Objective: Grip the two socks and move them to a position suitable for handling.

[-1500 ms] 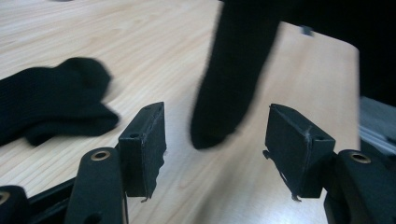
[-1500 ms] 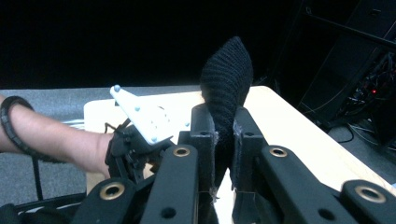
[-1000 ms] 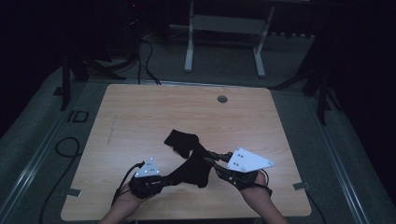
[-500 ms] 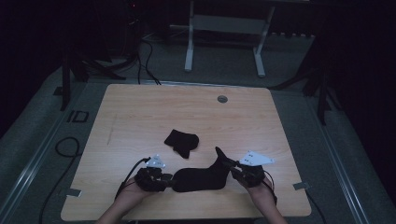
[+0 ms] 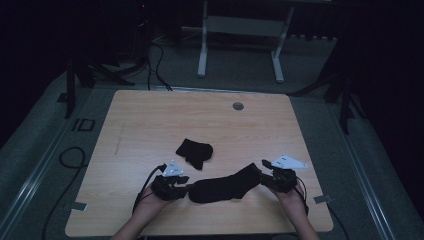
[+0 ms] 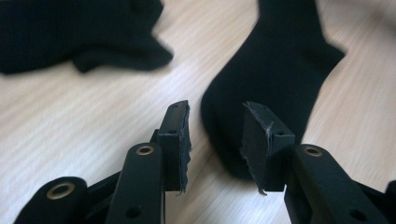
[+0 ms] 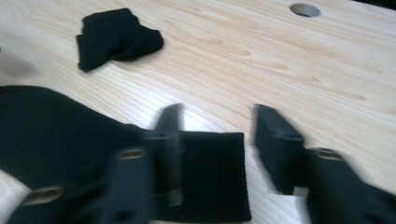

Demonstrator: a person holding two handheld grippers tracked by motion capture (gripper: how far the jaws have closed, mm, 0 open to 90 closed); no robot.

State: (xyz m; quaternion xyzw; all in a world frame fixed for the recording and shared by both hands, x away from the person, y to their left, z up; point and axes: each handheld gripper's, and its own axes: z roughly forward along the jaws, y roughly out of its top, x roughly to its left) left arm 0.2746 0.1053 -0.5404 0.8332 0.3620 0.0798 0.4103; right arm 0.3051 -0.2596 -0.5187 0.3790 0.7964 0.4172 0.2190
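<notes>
A long black sock [image 5: 225, 185] lies flat on the wooden table [image 5: 150, 125] near its front edge, toe to the left and cuff to the right. My left gripper [image 5: 185, 189] is at the toe end. Its jaws have just been opening, and the toe [image 6: 229, 140] lies loose between the parted pads [image 6: 180, 140]. My right gripper [image 5: 262, 179] is at the cuff end, its jaws also just opened. The cuff [image 7: 210, 177] rests on the wood between them, untouched by the right pad. A second black sock [image 5: 194, 151], bunched up, lies just beyond.
A round cable hole [image 5: 238, 106] sits near the table's far edge. The bunched sock [image 6: 79, 32] lies close ahead of the left gripper [image 6: 217, 116] and farther off [image 7: 114, 37] from the right gripper [image 7: 219, 121]. A metal stand [image 5: 240, 30] and cables are on the floor behind.
Both hands came down and toward the front edge with the long sock stretched between them. The sock now lies flat, and both grippers have opened and let it go.
</notes>
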